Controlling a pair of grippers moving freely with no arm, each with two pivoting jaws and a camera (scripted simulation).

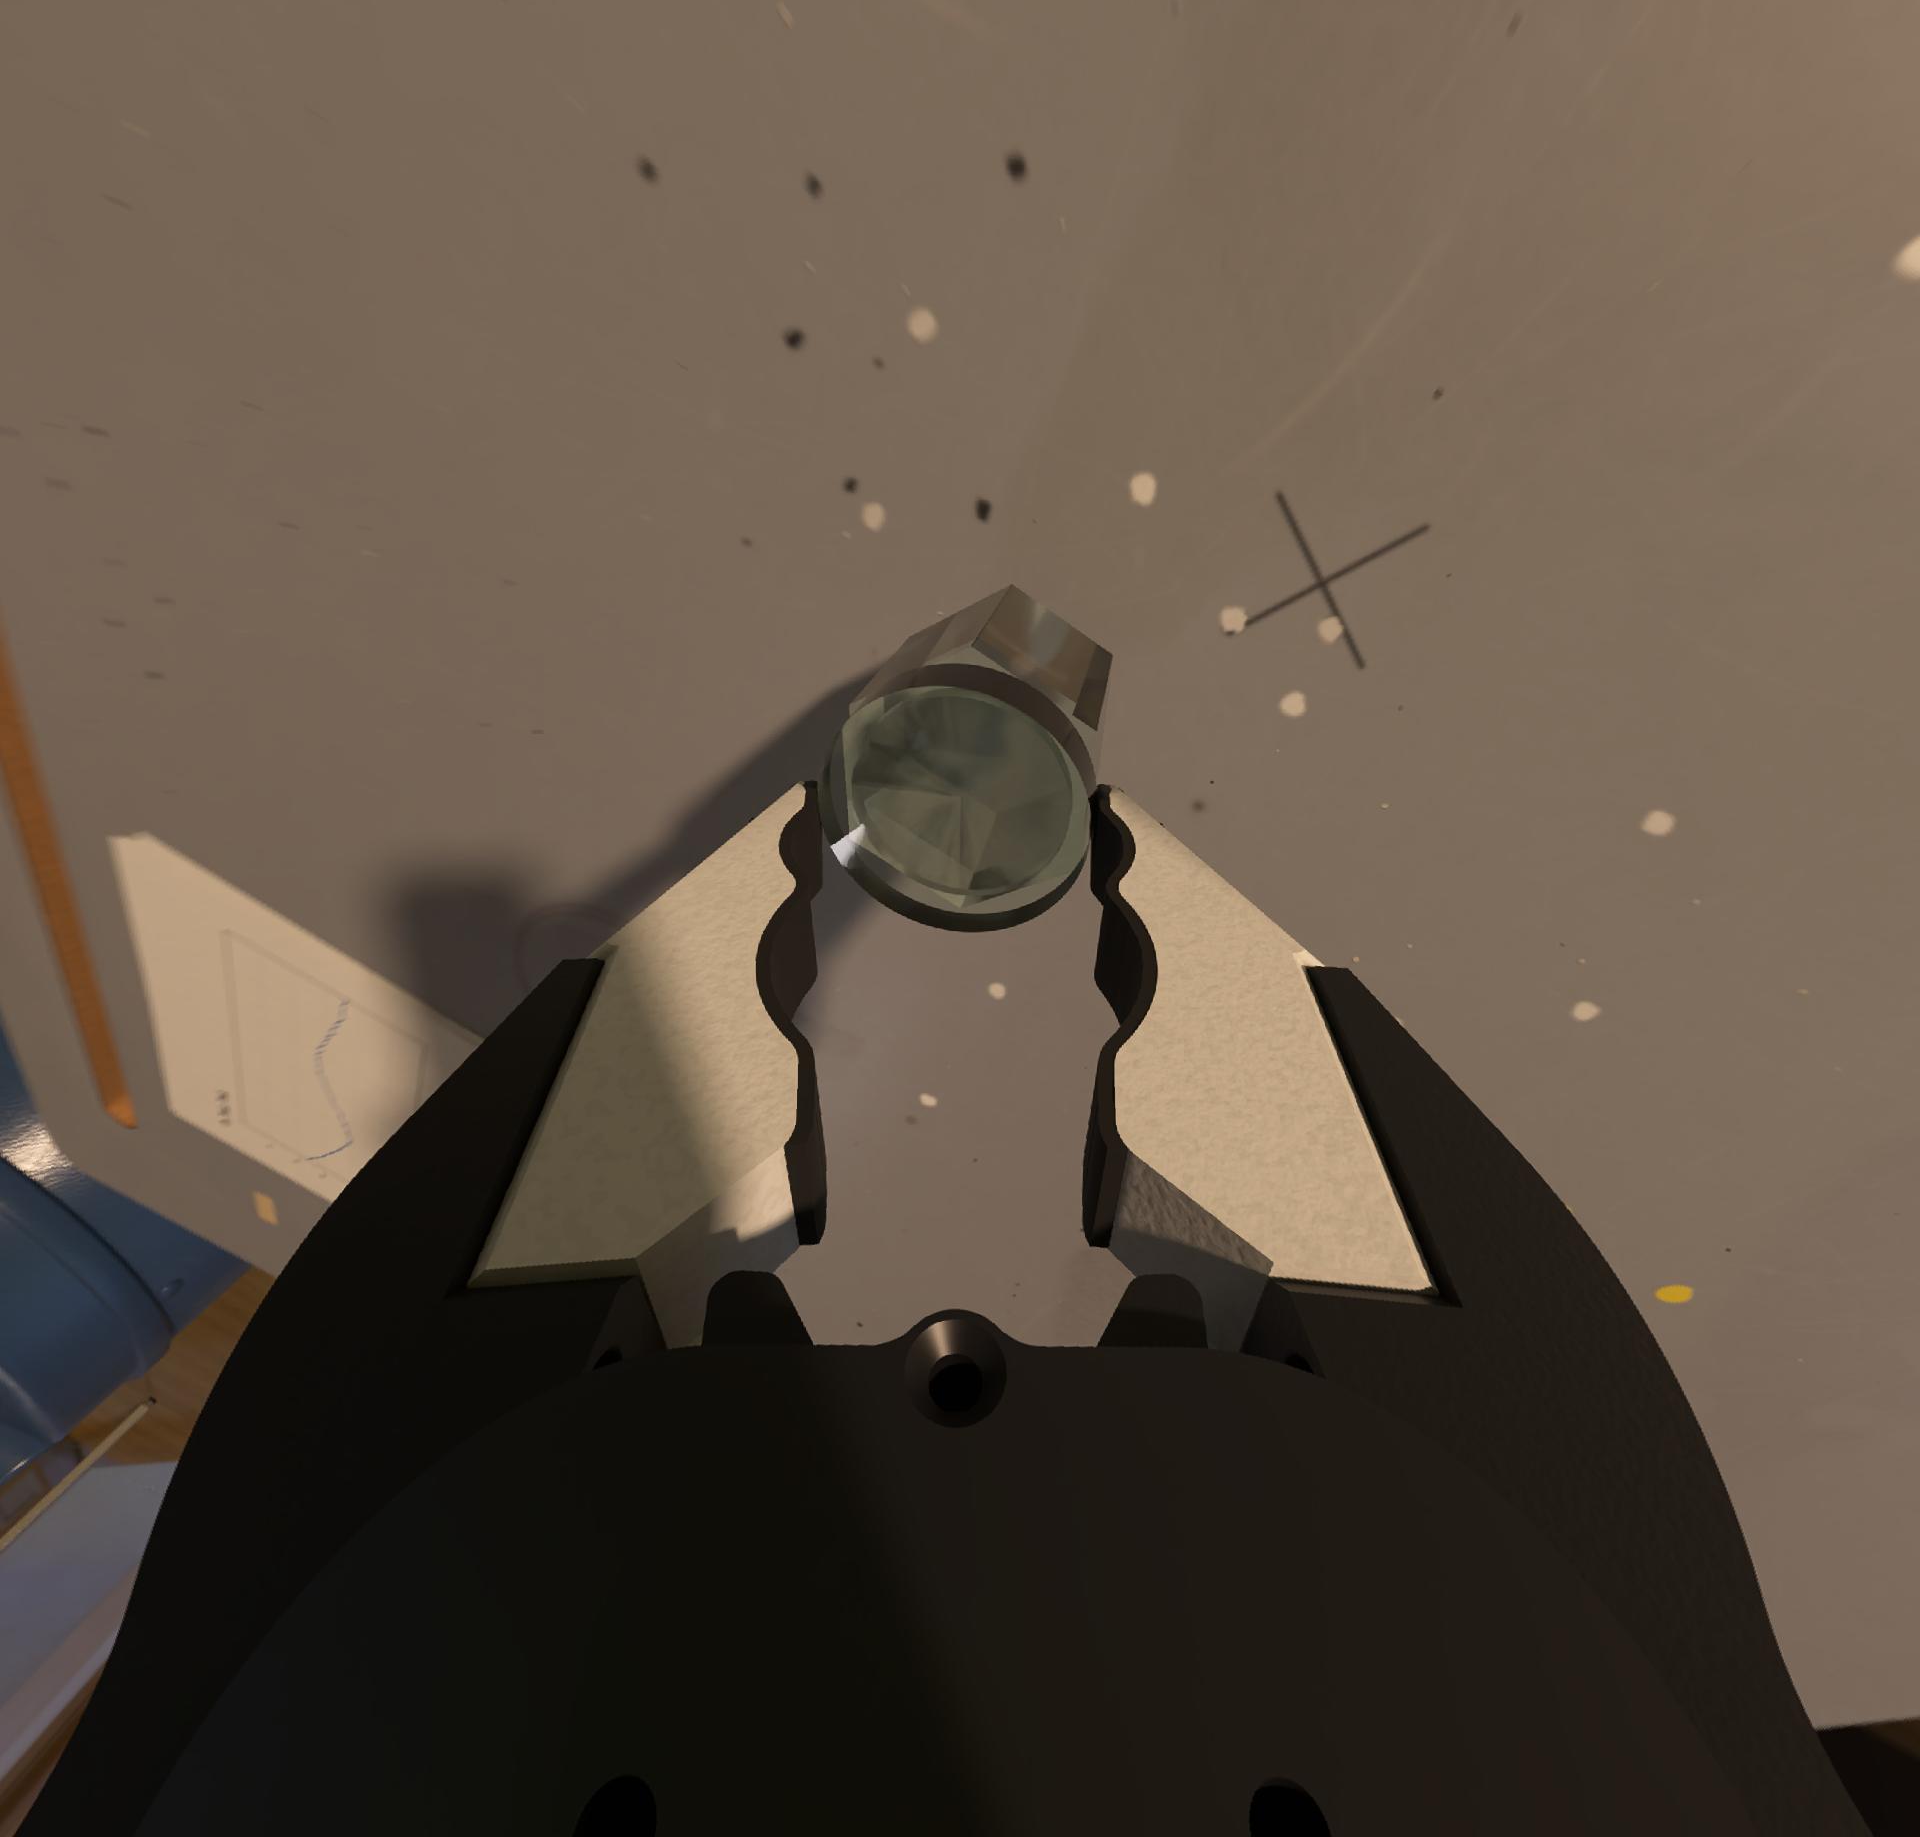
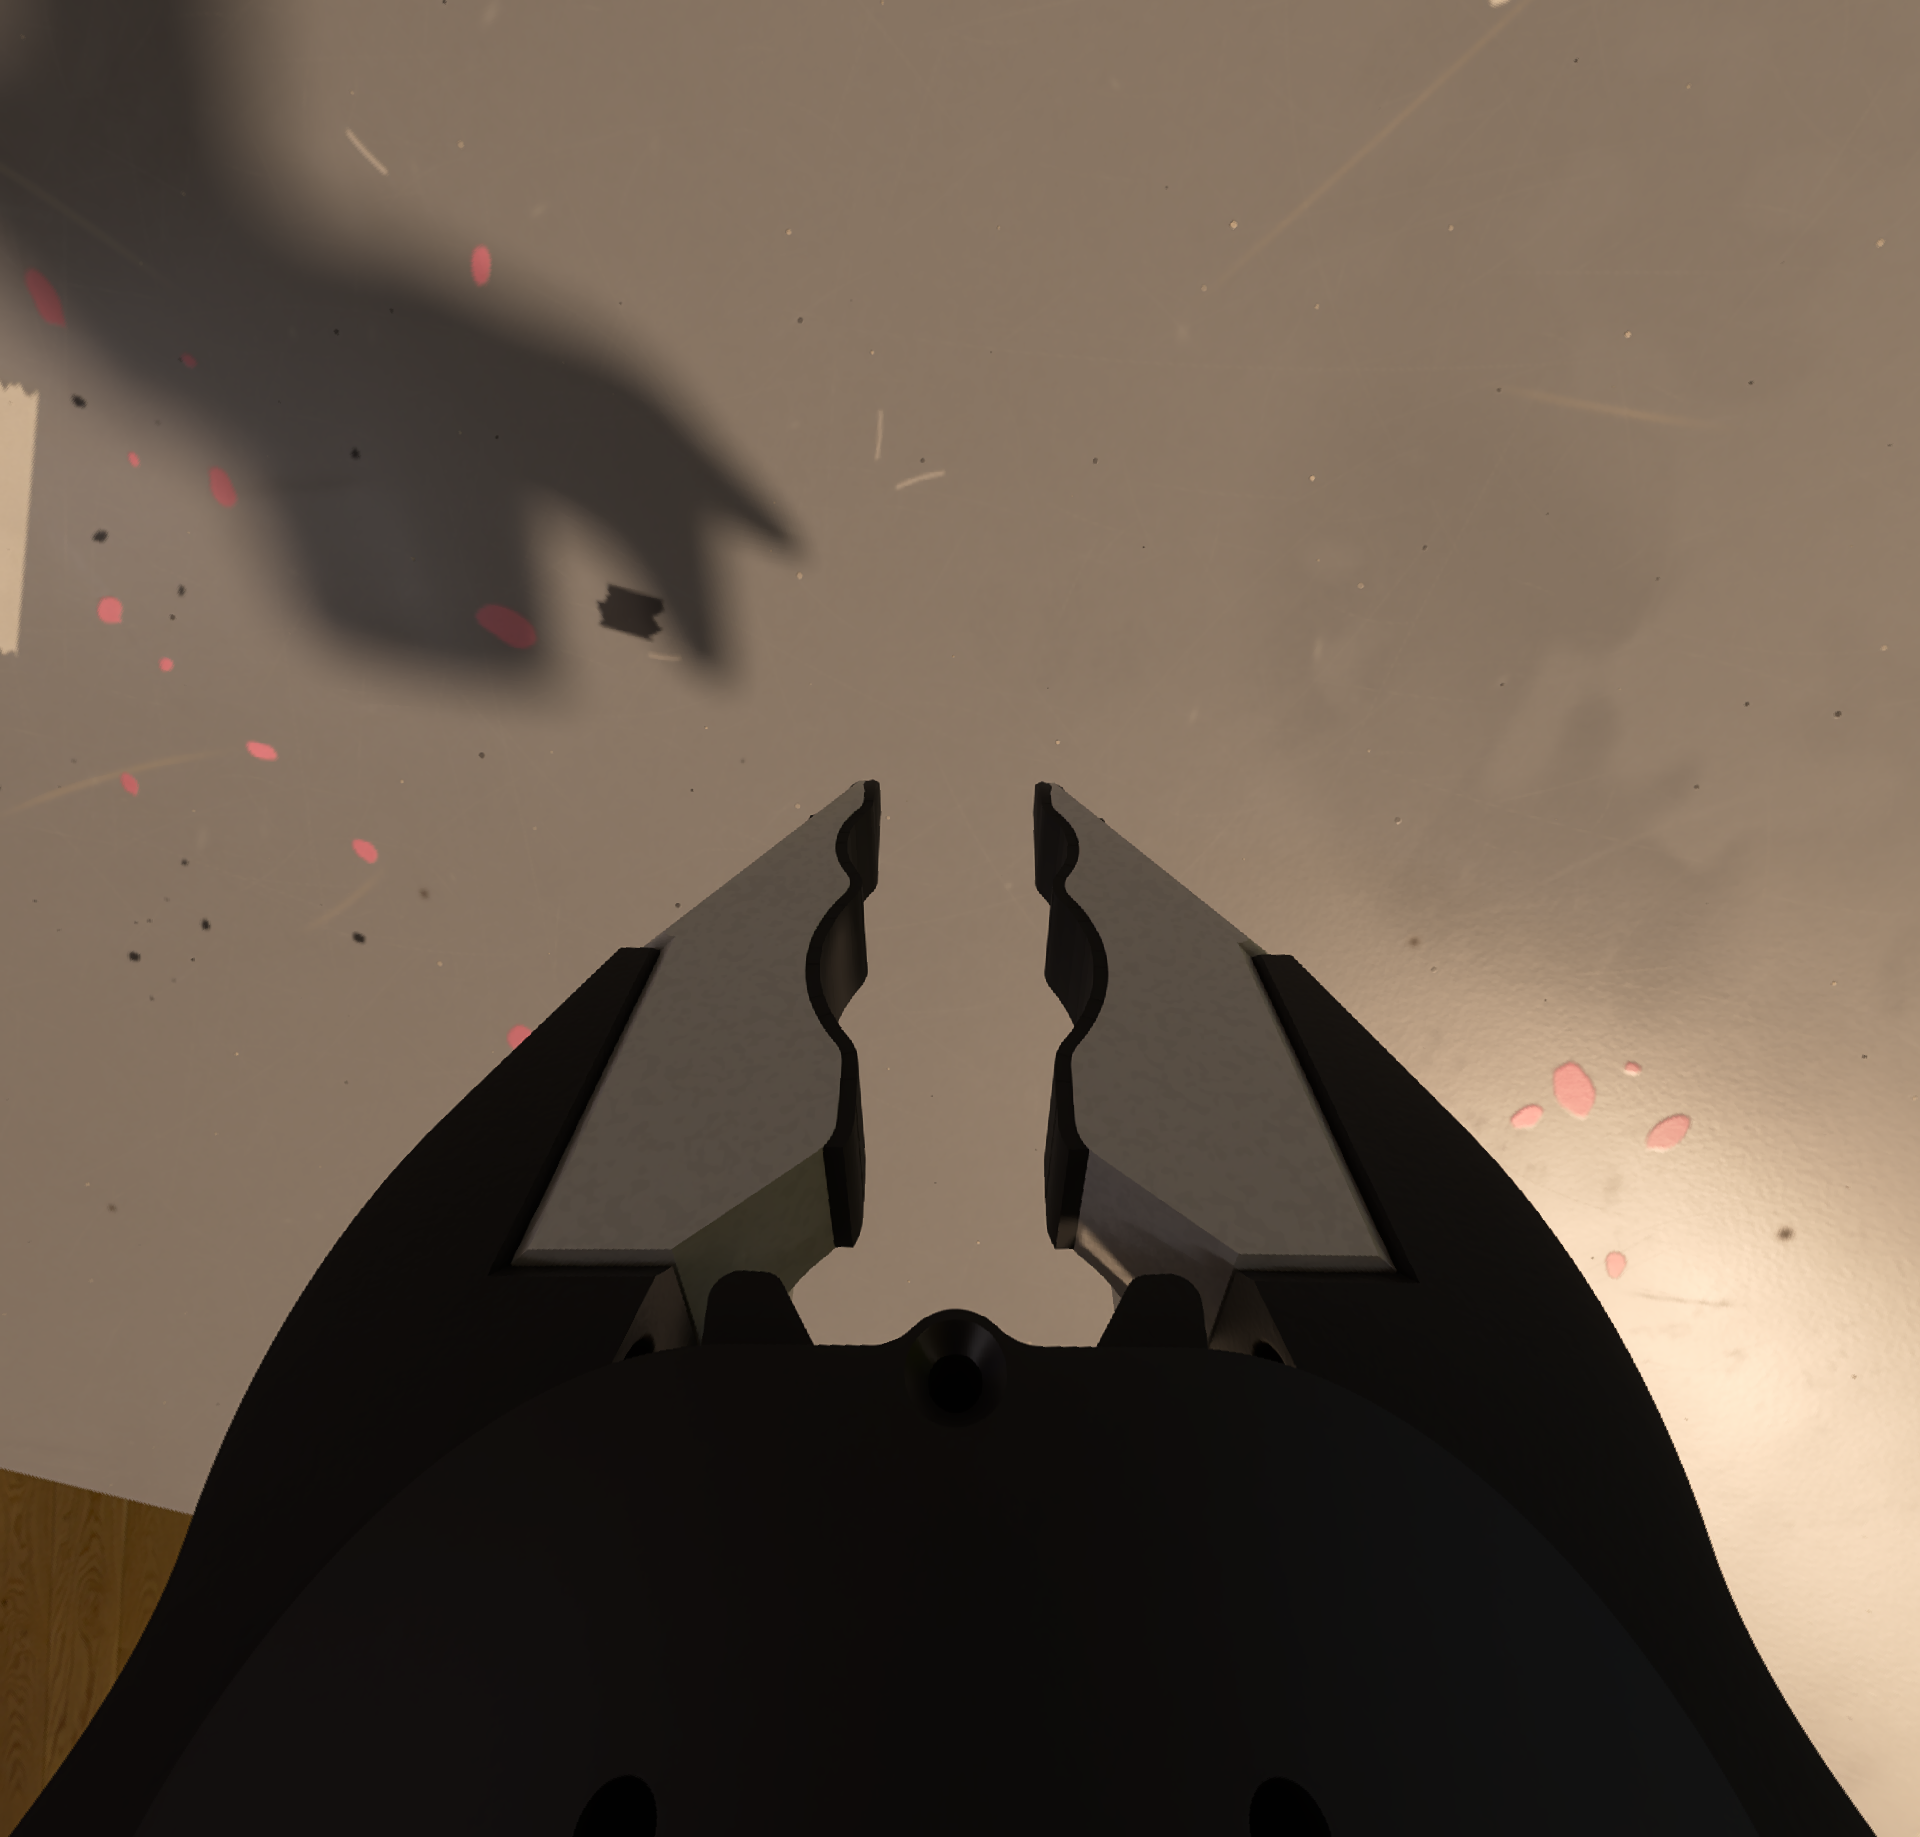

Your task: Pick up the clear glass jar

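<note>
Half done at best: your left tool (image 1: 951, 800) pinches the clear glass jar (image 1: 971, 769) at its fingertips over the table (image 1: 416, 333); whether it has lifted is unclear. Your right tool (image 2: 956, 795) hangs slightly spread, empty.

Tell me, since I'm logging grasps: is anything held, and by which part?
The left gripper has its jaws at the jar lid's rim; closure cannot be told. The right gripper holds nothing.

Speckled grey table (image 1: 416, 333) bearing paper sheet (image 1: 281, 1018)
</note>
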